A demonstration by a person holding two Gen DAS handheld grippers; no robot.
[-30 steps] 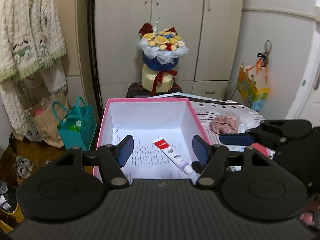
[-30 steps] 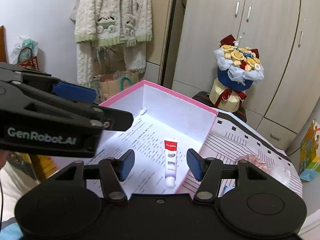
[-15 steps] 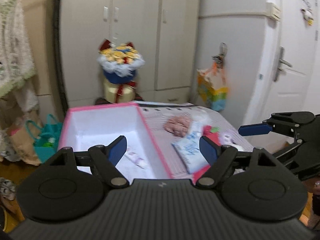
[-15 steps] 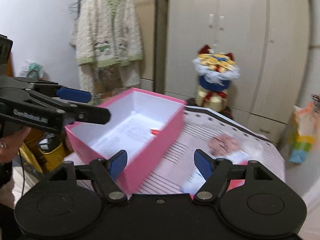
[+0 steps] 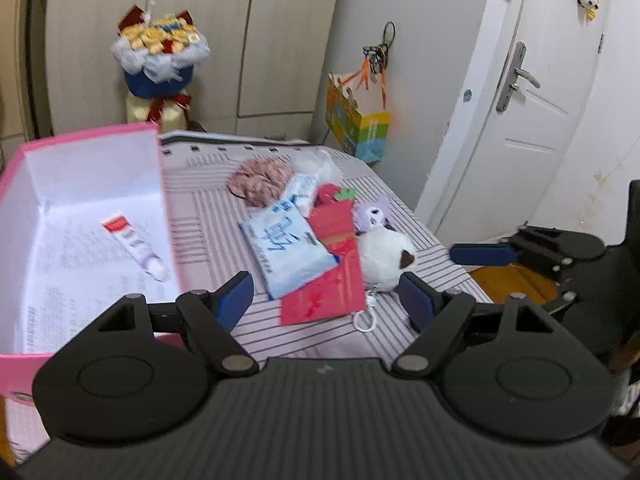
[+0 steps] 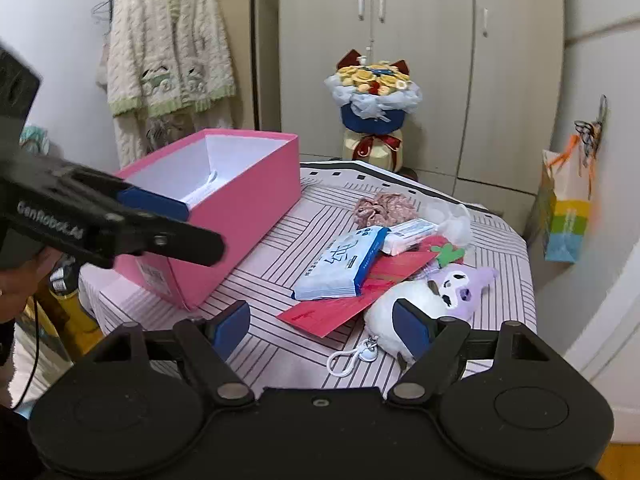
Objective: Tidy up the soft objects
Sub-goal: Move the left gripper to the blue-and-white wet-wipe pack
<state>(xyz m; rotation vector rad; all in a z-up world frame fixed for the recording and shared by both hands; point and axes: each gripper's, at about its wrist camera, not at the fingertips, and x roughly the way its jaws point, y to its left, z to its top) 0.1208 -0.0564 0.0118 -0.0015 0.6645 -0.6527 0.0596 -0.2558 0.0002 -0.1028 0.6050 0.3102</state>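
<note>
Striped tablecloth (image 6: 280, 264) lower centre: both grippers (image 5: 326, 298) (image 6: 322, 326) gape empty; a careless grab could snag the overlapping tissue pack (image 6: 340, 264) with the plush (image 6: 404, 312).

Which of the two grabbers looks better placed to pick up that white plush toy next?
Probably the right gripper. Its open jaws sit just in front of the white plush, whose body lies beside one finger. The left gripper, also open, faces the tissue pack and red envelope, nearer the pink box.

A home bedroom: wardrobe (image 6: 420, 60), hanging cardigan (image 6: 168, 48), door (image 5: 532, 120).
</note>
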